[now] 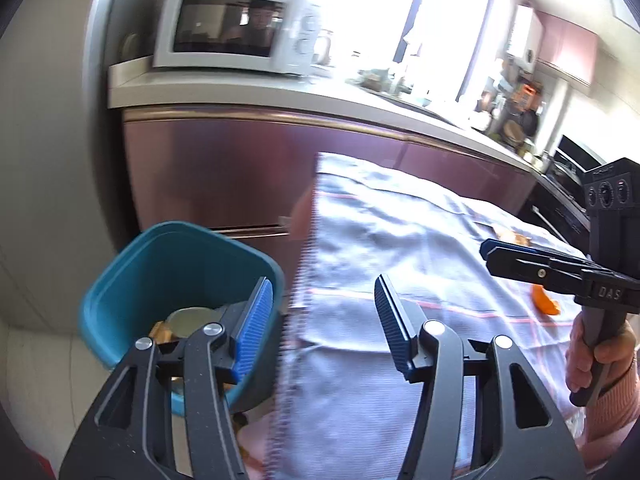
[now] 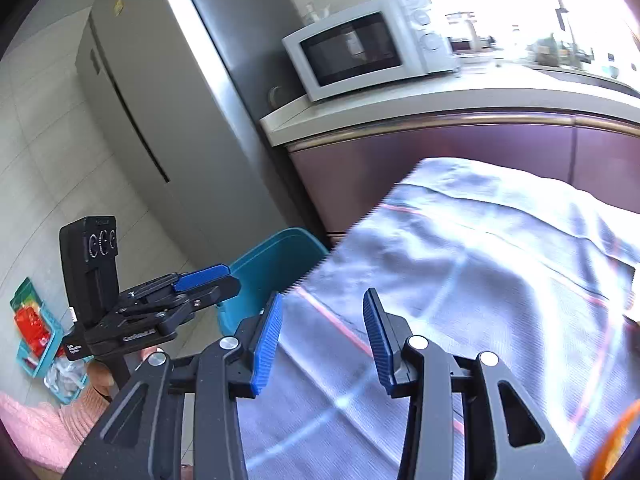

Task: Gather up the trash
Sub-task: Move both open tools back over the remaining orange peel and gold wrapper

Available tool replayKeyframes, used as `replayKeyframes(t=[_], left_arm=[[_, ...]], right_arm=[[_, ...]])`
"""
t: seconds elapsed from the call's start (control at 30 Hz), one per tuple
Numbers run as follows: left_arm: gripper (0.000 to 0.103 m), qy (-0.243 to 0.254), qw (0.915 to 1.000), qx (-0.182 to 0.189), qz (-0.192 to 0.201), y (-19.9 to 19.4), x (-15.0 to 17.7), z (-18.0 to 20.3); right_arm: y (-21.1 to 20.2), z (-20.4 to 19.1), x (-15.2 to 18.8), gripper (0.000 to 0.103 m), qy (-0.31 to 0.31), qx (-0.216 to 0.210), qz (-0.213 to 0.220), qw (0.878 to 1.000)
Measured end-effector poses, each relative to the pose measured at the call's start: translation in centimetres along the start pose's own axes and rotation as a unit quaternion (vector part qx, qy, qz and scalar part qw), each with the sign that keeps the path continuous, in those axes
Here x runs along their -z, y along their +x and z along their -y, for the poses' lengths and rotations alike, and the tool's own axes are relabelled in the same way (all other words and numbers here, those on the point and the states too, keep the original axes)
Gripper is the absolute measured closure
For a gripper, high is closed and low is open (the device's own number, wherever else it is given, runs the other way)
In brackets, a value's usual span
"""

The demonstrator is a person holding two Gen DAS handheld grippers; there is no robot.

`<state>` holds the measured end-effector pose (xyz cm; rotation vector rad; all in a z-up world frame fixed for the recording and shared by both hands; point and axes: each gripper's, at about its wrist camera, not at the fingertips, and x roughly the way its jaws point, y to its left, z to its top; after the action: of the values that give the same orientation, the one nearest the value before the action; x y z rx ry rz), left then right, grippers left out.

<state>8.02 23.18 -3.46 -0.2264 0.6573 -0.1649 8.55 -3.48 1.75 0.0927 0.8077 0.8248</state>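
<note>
Both the left gripper (image 1: 324, 328) and right gripper (image 2: 320, 344) hang released and empty, so orange peel (image 1: 545, 300) on the cloth (image 1: 400, 240) risks being missed beside the teal bin (image 1: 132, 280).

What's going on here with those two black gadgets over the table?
A person is clearing rubbish off a table covered with a pale checked cloth, holding a pair of tongs in each hand. Both the left tongs and the right tongs are open and empty right now. A teal bin beside the table already holds some scraps, and an orange piece, maybe peel, lies on the cloth.
</note>
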Motion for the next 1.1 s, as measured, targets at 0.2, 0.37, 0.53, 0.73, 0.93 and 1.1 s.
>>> replayKeyframes(t=[0.2,0.37,0.53,0.73,0.93,1.1], left_arm=[[0.049,0.039,0.9974,0.059,-0.017,1.6,0.1,6.4],[0.049,0.070,0.9921,0.097,-0.039,3.3,1.0,11.5],[0.049,0.094,0.9858,0.127,-0.057,4.8,1.7,15.7],[0.049,0.116,0.9789,0.151,-0.074,6.3,2.1,19.2],[0.049,0.134,0.9725,0.169,-0.087,7.4,2.3,21.9],[0.049,0.143,0.9683,0.180,-0.098,8.4,2.4,24.1]], right_arm=[[-5.2,4.6,2.2,0.063,0.040,0.054,0.025,0.997],[-8.8,8.3,4.0,0.063,0.073,0.093,0.047,0.992],[-11.3,11.3,5.7,0.063,0.106,0.122,0.066,0.985],[-13.8,14.2,7.3,0.063,0.137,0.144,0.081,0.977],[-15.0,16.2,8.1,0.063,0.158,0.153,0.090,0.971],[-15.1,17.4,8.2,0.063,0.164,0.156,0.088,0.970]])
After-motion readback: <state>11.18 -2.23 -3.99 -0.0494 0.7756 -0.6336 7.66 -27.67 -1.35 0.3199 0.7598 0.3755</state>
